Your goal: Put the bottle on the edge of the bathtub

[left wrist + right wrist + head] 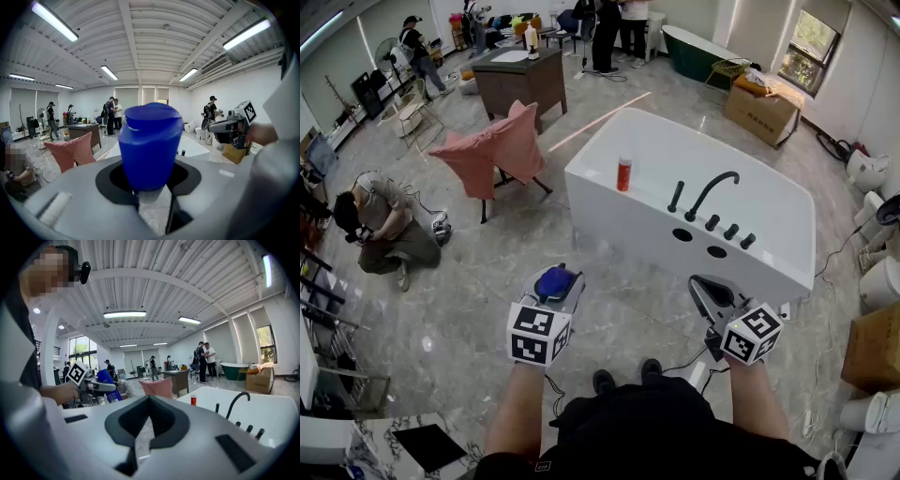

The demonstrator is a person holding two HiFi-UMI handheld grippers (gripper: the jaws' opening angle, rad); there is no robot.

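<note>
Squarely in the left tool, clamped, the blue bottle; right tool closed, empty.

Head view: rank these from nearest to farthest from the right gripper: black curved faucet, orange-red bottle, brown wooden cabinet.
From the right gripper:
1. Black curved faucet, white bathtub's near side.
2. Orange-red bottle, bathtub's far edge.
3. Brown wooden cabinet, far back left.

1. Bright, even light comes from ceiling strip lamps and from daylight through a window.
2. Shadows are soft and faint, and pale glare spots sit on the glossy floor.
3. Both gripper views bulge strongly and darken at the corners.
4. The bottle, close to the lens, looks slightly soft. The far room stays fairly sharp.
</note>
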